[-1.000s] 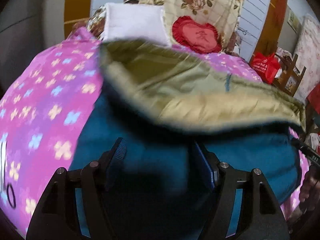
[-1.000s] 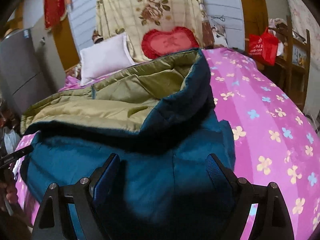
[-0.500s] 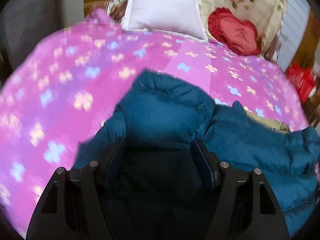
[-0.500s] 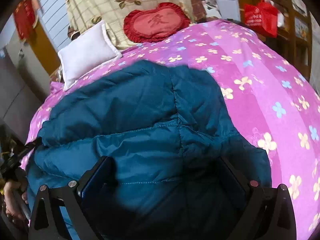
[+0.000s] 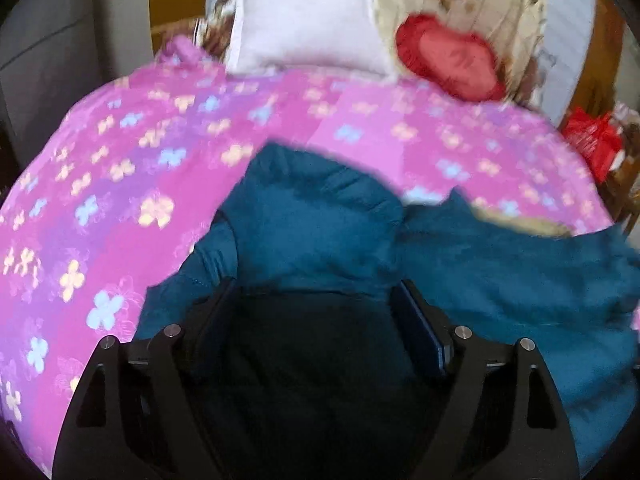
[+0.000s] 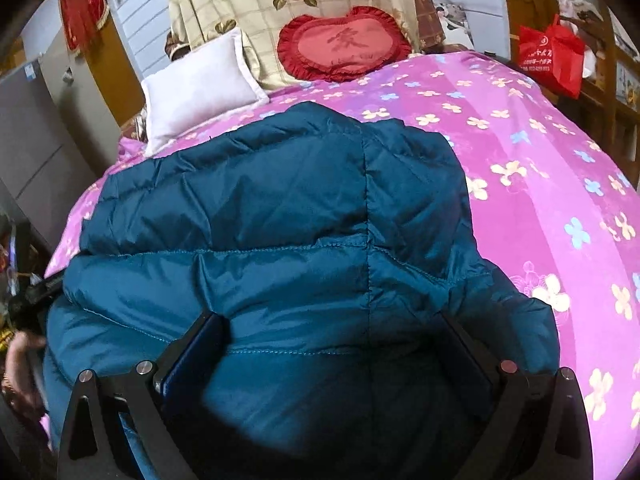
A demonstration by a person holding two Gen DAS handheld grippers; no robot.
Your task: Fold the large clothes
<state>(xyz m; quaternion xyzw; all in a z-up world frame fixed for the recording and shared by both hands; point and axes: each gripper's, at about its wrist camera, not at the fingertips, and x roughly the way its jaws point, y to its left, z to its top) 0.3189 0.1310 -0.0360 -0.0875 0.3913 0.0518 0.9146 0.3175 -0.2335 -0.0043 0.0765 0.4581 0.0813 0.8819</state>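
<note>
A teal quilted down jacket (image 6: 280,220) lies folded on the pink flowered bedspread (image 6: 540,168), teal side up. In the left wrist view the jacket (image 5: 320,220) is bunched, with a strip of olive lining (image 5: 520,222) showing at the right. My left gripper (image 5: 312,300) has its jaws wide apart with teal fabric lying between them. My right gripper (image 6: 332,332) also stands wide open over the near part of the jacket, fabric between the fingers but not pinched.
A white pillow (image 6: 196,88), a red heart cushion (image 6: 344,48) and a floral blanket (image 6: 288,4) sit at the bed's head. A red bag (image 6: 552,56) hangs on wooden furniture at right. A grey cabinet (image 6: 28,132) stands at left.
The raised jacket half with olive lining showing came down over the other half; now only teal shows. Both grippers tipped down over it, and the right moved closer.
</note>
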